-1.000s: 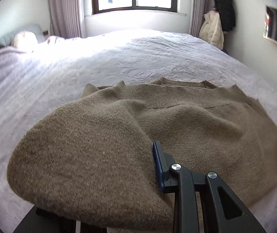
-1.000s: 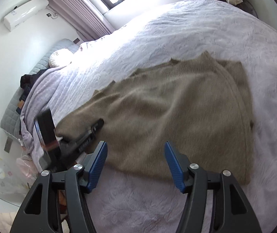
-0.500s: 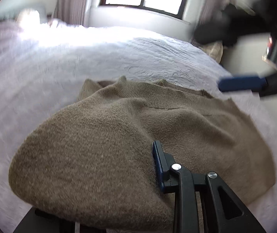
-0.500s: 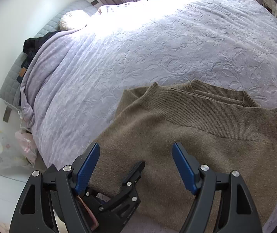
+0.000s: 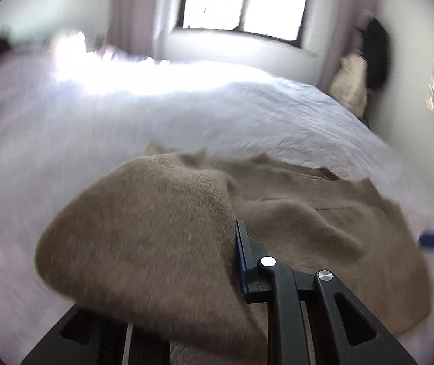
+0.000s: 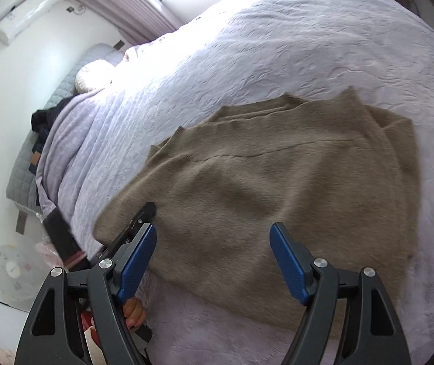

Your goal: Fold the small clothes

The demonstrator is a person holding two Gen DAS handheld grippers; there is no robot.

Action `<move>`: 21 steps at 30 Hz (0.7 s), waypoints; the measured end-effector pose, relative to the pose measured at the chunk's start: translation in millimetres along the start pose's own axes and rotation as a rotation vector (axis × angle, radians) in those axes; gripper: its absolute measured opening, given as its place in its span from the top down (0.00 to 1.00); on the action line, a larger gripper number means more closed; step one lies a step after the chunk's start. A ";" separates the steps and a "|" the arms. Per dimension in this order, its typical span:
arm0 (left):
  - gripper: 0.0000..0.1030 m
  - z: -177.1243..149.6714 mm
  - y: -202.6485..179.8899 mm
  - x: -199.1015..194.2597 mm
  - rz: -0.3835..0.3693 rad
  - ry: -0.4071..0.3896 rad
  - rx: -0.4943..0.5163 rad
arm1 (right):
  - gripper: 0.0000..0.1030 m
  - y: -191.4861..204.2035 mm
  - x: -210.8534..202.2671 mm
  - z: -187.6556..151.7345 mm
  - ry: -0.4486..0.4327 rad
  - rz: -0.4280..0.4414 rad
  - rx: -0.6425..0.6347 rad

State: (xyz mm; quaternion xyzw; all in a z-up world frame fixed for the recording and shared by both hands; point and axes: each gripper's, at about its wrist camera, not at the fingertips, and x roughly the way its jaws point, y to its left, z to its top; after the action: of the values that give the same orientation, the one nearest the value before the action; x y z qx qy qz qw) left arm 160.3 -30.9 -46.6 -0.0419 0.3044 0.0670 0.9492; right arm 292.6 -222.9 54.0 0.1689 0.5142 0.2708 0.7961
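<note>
Lifted since a second ago, the near left edge of the brown, soft-knit sweater (image 5: 162, 243) now bulges toward the left wrist camera and hides more of the quilted lavender bedspread (image 5: 186, 115), while the flat stretch of knit toward 3 o'clock has rumpled into ridges. At left, the left gripper (image 5: 232, 261) is closing its jaws on that edge: one blue pad shows pressed into the fabric at 6 o'clock, the other is buried under the fold, so the hold looks firm but its depth cannot be told. From the right wrist camera, the sweater (image 6: 277, 188) lies spread on the bedspread (image 6: 277, 45) with its ribbed collar toward 12 o'clock, the left gripper (image 6: 144, 213) biting the hem corner at 8 o'clock. At right, the right gripper (image 6: 214, 261) hovers with jaws wide and empty above the near hem, touching nothing.

To do this fold well, the right gripper probably needs to pinch the matching hem corner toward 4 o'clock, taking both layers. Both corners should then likely rise together and travel toward the collar, kept taut. One-sided lifting risks dragging the knit askew.
</note>
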 end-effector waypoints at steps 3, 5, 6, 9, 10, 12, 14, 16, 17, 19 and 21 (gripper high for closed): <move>0.86 -2.1 -42.8 -16.6 -0.002 -0.085 0.196 | 0.22 -3.2 -15.1 12.4 0.001 0.076 -0.003; 0.86 -5.3 -58.1 -16.3 -0.019 -0.090 0.247 | 0.20 2.0 -10.9 23.1 0.052 0.124 -0.022; 0.86 -5.4 -64.1 -13.6 -0.024 -0.085 0.261 | 0.19 4.1 -6.6 26.7 0.070 0.141 -0.027; 0.86 -8.0 -68.6 -10.7 -0.029 -0.076 0.282 | 0.18 16.5 26.6 44.3 0.172 0.221 -0.035; 0.86 -8.3 -69.3 -9.2 -0.032 -0.076 0.286 | 0.18 20.4 38.7 49.8 0.208 0.232 -0.037; 0.86 -8.9 -67.9 -8.6 -0.037 -0.078 0.291 | 0.18 31.7 61.7 60.7 0.257 0.218 -0.050; 0.86 -11.9 -64.6 -13.7 -0.038 -0.091 0.301 | 0.17 47.7 84.1 74.6 0.294 0.202 -0.082; 0.86 -14.2 -62.5 -14.2 -0.046 -0.096 0.301 | 0.17 64.4 103.9 84.1 0.336 0.172 -0.119; 0.86 -15.5 -60.6 -14.1 -0.054 -0.095 0.293 | 0.17 74.7 112.9 87.2 0.354 0.142 -0.148; 0.86 -18.8 -57.0 -14.6 -0.066 -0.094 0.276 | 0.17 96.1 130.1 90.9 0.379 0.048 -0.221; 0.86 -16.6 -47.3 -14.8 -0.087 -0.091 0.227 | 0.17 113.5 145.5 90.3 0.395 -0.034 -0.281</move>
State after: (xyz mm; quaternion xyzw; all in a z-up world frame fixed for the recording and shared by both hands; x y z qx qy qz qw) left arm 146.1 -81.0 -49.6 0.0558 0.2647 -0.0071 0.9627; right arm 392.8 -43.6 47.7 -0.0086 0.6199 0.3539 0.7003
